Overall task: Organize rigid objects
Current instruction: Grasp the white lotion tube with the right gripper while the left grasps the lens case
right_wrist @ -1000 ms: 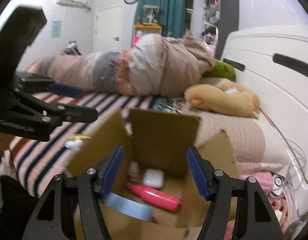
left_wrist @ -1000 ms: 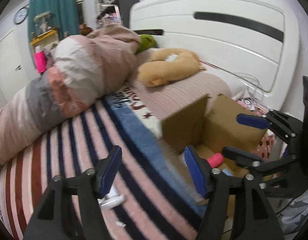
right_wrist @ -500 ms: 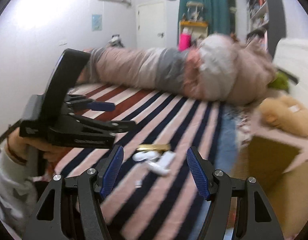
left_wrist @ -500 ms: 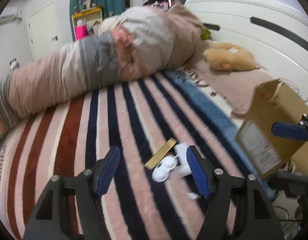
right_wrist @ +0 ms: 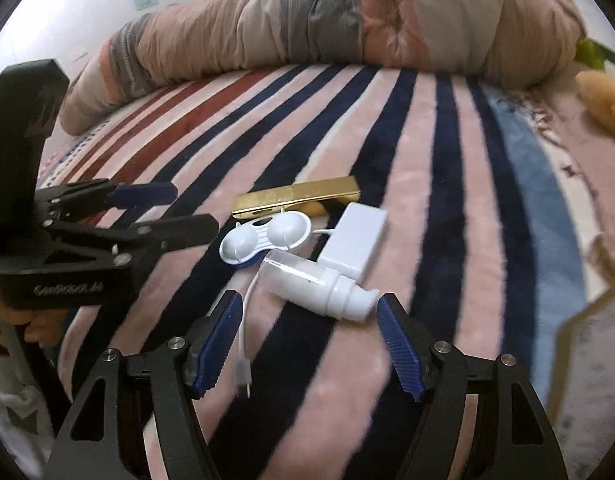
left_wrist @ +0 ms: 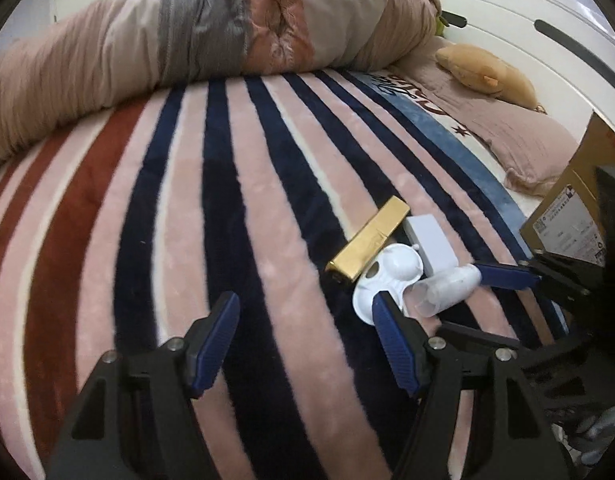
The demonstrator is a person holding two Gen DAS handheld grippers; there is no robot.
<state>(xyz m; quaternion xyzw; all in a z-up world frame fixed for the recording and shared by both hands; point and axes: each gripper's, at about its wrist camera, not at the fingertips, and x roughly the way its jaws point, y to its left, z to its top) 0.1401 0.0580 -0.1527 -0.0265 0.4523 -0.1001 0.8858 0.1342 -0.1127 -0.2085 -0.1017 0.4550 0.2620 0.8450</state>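
- Left wrist view: the left gripper (left_wrist: 305,336) hangs low over the pink, navy and red striped plush blanket (left_wrist: 187,200), its blue-padded fingers spread wide with nothing between them.
- Just ahead and to its right lies a small cluster: a shiny gold rectangular bar-shaped box (left_wrist: 369,240), a white plastic double-cup case (left_wrist: 387,282), a white flat rectangular box (left_wrist: 429,240) and a clear-capped white pump bottle (left_wrist: 445,288) lying on its side. All four touch or nearly touch.
- The brown cardboard box (left_wrist: 567,220) shows only at the right edge. One second back it filled this view, so the gripper has swung away from it toward the cluster.
- The right gripper (left_wrist: 507,276) reaches in from the right, one blue tip just beside the pump bottle.
- Right wrist view: the right gripper (right_wrist: 309,344) also stands wide apart and empty, with the pump bottle (right_wrist: 319,284) lying crosswise just beyond its fingertips.
- A thin white cable (right_wrist: 243,344) trails from the cluster toward the left finger.
- The double-cup case (right_wrist: 267,238), the flat box (right_wrist: 355,242) and the gold box (right_wrist: 297,198) lie behind the bottle. The left gripper (right_wrist: 183,212) enters from the left, open.
- A second ago this camera looked down into the cardboard box at items already stowed. The turn suggests a new fetch is starting, probably the pump bottle; four objects remain on the blanket.
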